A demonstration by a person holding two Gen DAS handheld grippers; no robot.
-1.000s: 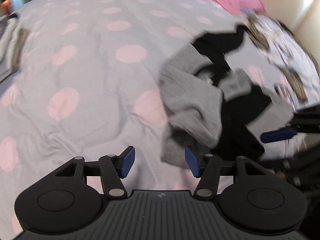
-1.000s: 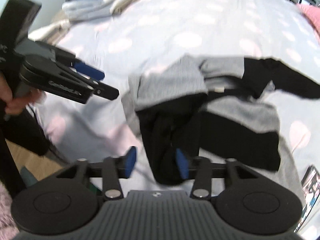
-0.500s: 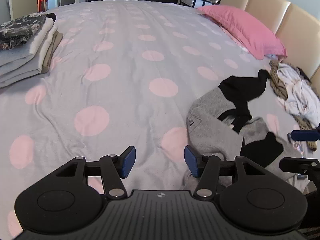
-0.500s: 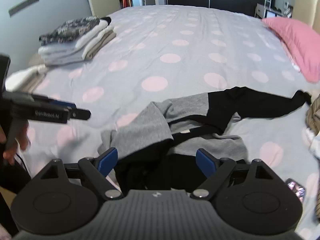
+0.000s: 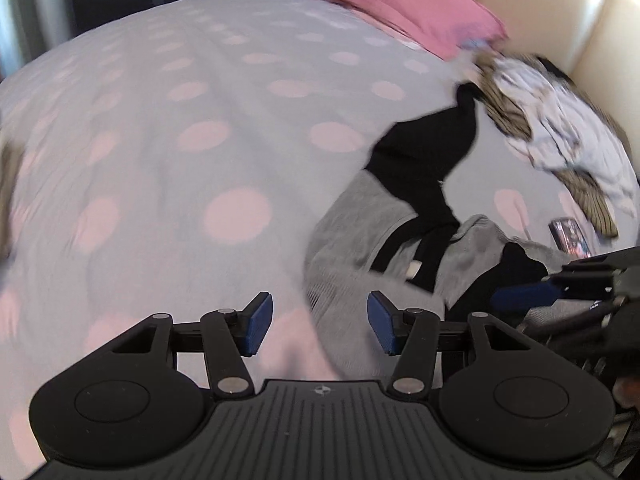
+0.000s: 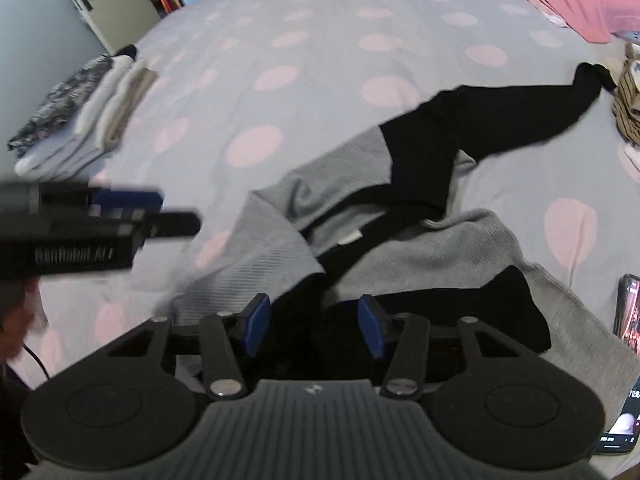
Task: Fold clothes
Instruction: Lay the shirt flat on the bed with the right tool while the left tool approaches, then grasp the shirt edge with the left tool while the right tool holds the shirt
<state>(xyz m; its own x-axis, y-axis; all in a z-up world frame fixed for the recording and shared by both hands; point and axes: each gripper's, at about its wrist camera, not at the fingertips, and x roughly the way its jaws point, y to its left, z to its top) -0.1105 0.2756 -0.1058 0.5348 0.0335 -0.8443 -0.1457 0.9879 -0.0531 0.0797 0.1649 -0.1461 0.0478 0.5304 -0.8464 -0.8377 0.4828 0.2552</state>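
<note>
Grey-and-black sweater (image 6: 400,216) lies crumpled on the dotted bed (image 6: 320,40), just ahead of our right gripper (image 6: 314,326), whose jaws are closing with black cloth between them but not yet pinched. Our left gripper (image 5: 320,324) hangs open over bare bedding, the sweater (image 5: 400,216) just to its right. Folded stack (image 6: 80,116) sits far left of the right gripper; a pink pillow (image 5: 400,12) and loose clothes (image 5: 552,132) lie beyond.

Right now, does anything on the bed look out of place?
Yes. A phone, screen lit, lies on the bedspread touching the crumpled grey and black top at its right edge; folding there could catch it.
</note>
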